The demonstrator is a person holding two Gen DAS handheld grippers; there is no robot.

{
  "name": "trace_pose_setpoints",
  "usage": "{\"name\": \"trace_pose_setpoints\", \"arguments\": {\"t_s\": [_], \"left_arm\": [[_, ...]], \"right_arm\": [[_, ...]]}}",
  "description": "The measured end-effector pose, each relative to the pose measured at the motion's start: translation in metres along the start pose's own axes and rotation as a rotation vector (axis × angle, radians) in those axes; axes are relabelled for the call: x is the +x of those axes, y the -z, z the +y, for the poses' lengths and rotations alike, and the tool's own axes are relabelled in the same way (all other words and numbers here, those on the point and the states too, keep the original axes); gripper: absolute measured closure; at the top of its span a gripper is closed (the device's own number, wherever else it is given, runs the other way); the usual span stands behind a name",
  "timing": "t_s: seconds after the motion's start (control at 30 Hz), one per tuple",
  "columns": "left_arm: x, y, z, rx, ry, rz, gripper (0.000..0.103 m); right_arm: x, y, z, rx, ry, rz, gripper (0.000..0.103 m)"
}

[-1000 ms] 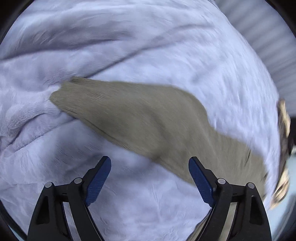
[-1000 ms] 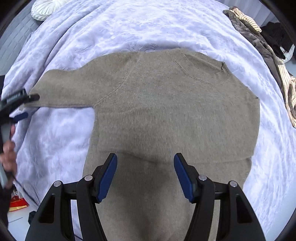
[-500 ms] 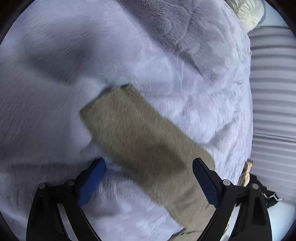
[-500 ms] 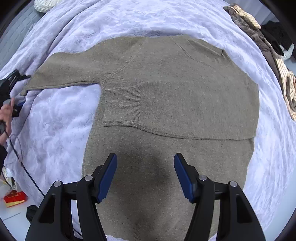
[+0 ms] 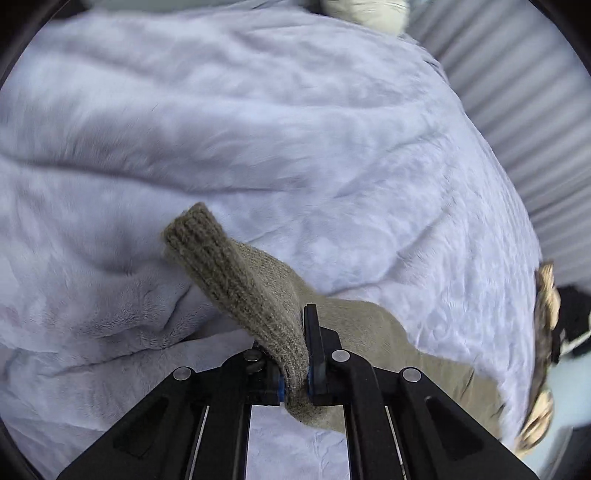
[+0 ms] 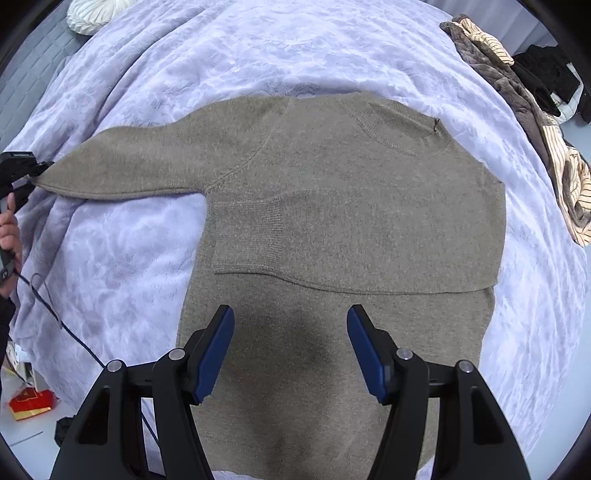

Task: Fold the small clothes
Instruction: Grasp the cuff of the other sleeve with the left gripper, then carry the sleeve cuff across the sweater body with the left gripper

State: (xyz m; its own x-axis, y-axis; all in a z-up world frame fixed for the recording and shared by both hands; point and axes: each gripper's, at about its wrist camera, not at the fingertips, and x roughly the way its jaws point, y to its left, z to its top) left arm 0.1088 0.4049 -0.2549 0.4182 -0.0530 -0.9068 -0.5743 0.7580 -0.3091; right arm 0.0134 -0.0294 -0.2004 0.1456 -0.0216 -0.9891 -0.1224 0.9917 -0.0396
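Observation:
An olive-brown knit sweater [image 6: 332,206] lies flat on a lilac plush blanket [image 6: 280,48]. One sleeve is folded across its chest, its ribbed cuff [image 6: 251,236] toward the left. The other sleeve [image 6: 133,166] stretches out to the left. My left gripper [image 5: 295,373] is shut on that sleeve near its ribbed cuff [image 5: 207,243], which sticks up past the jaws; this gripper also shows in the right wrist view [image 6: 22,173]. My right gripper [image 6: 290,350] is open and empty, above the sweater's lower body.
A pile of striped, brown and black clothes [image 6: 532,110] lies at the blanket's right edge. A white ribbed cushion [image 6: 96,11] sits far left. A dark cable [image 6: 55,314] hangs off the left edge over the floor, by a red packet [image 6: 31,402].
My left gripper was open over the sleeve end; it has closed on the sleeve near the cuff. The right gripper stays open, hovering above the sweater.

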Motion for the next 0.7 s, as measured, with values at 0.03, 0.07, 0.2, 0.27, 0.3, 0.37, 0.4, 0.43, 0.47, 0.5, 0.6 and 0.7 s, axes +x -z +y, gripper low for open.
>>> {"name": "trace_pose_setpoints", "arguments": {"t_s": [0.03,0.07,0.2,0.27,0.3,0.37,0.4,0.43,0.47,0.5,0.6,0.7], "left_arm": [[-0.005,0.003,-0.014,0.050,-0.012,0.000,0.095],[-0.009,0.007,-0.025,0.087,-0.017,-0.002,0.095],[-0.027,0.031,-0.064,0.222,-0.038,-0.007,0.095],[-0.031,0.043,-0.079,0.264,-0.038,0.014,0.095],[-0.030,0.048,-0.087,0.282,-0.045,0.024,0.095],[-0.033,0.062,-0.100,0.318,-0.073,0.053,0.095],[-0.033,0.068,-0.106,0.333,-0.077,0.068,0.095],[-0.030,0.076,-0.116,0.356,-0.080,0.084,0.095],[-0.031,0.082,-0.122,0.372,-0.085,0.090,0.095],[-0.032,0.090,-0.128,0.386,-0.089,0.096,0.095],[-0.035,0.111,-0.146,0.410,-0.094,0.133,0.095],[-0.038,0.129,-0.164,0.425,-0.105,0.151,0.095]], "right_arm": [[-0.002,-0.001,0.001,-0.005,0.002,-0.005,0.036],[-0.004,-0.002,0.002,-0.010,0.005,-0.009,0.036],[-0.014,-0.004,0.004,-0.017,0.009,-0.033,0.036],[-0.021,-0.002,0.001,-0.018,0.015,-0.047,0.036],[-0.024,0.000,-0.001,-0.017,0.016,-0.053,0.036],[-0.030,0.004,-0.008,-0.005,0.017,-0.060,0.036],[-0.034,0.007,-0.013,0.003,0.018,-0.064,0.036],[-0.037,0.009,-0.017,0.012,0.017,-0.068,0.036],[-0.039,0.012,-0.022,0.022,0.013,-0.072,0.036],[-0.042,0.014,-0.027,0.031,0.009,-0.076,0.036],[-0.045,0.019,-0.041,0.062,0.018,-0.083,0.036],[-0.050,0.021,-0.054,0.103,0.019,-0.088,0.036]]}}
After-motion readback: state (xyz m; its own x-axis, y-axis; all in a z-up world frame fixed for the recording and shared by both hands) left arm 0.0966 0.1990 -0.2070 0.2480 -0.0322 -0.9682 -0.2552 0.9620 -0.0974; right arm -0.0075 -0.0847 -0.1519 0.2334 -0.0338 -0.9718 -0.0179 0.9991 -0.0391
